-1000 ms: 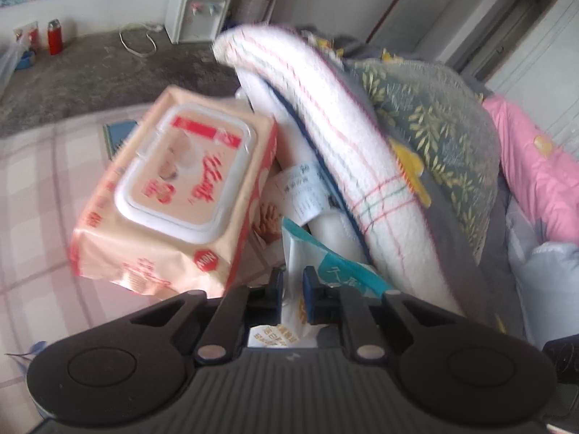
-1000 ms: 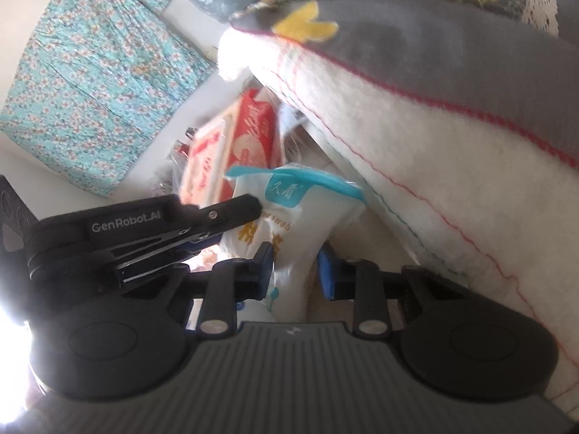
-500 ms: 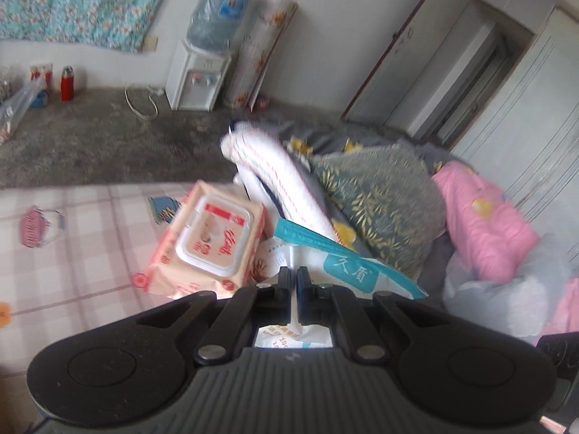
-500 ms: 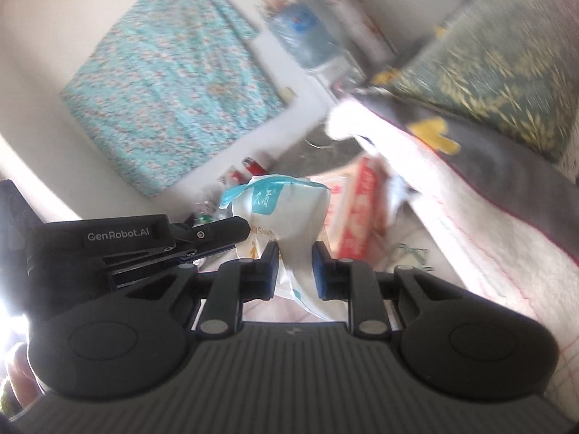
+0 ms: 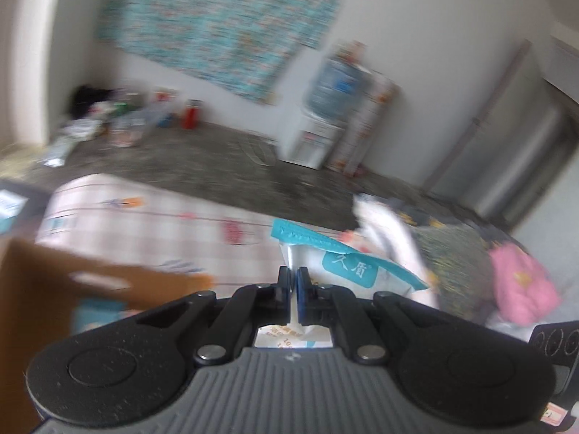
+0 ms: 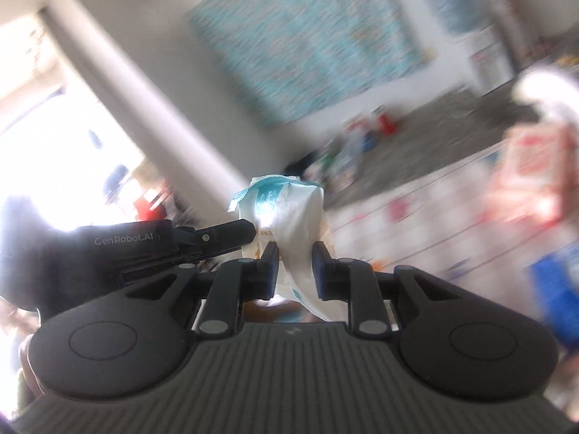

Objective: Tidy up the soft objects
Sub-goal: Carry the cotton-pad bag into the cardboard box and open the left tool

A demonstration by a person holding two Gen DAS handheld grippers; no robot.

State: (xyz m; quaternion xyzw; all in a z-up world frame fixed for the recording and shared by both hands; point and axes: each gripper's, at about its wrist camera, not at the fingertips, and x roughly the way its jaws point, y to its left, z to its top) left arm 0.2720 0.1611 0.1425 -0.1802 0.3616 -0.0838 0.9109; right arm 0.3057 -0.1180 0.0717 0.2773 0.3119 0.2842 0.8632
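A crinkled white tissue pack (image 5: 356, 271) with a teal top hangs above the checked bed (image 5: 152, 220), pinched by both left gripper (image 5: 293, 285) and right gripper (image 6: 296, 258), beside a brown cardboard box (image 5: 43, 285).

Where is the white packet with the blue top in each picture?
Left wrist view: the white packet with the blue top sits low in the middle, pinched by the left gripper, its blue strip slanting right.
Right wrist view: the packet stands at centre, squeezed by the right gripper, with the left gripper nipping its left edge.
Shared landmark: the turquoise flowery cloth on the wall.
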